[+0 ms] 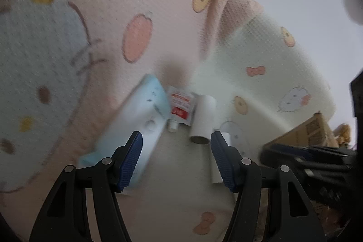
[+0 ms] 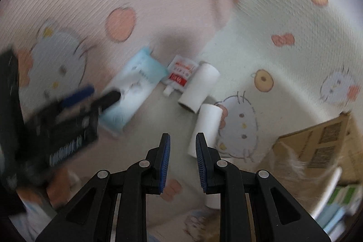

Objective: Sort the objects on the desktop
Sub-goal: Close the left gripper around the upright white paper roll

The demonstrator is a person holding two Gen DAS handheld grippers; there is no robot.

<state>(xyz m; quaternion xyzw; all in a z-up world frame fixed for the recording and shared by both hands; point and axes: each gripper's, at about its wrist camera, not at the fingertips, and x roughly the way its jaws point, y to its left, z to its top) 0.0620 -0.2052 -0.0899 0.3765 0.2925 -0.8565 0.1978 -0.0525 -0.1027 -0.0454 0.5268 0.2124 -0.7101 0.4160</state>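
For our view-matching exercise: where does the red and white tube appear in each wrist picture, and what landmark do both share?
Left wrist: red and white tube just above centre, between blue pack and white roll.
Right wrist: tube just above centre, same neighbours.
Shared landmark: cardboard box at right edge.

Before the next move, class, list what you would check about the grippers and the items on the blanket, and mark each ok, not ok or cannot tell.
1. Left hand-held gripper open wide, nothing between its pads: ok.
2. Right hand-held gripper nearly shut, holding nothing: ok.
3. Blue tissue pack in view, lying flat: ok.
4. Red-and-white tube between pack and upper white roll; whether they touch: cannot tell.
5. Lower white roll partly behind the right finger: not ok.
6. Pictures sharp enough to aim: not ok, blurred.
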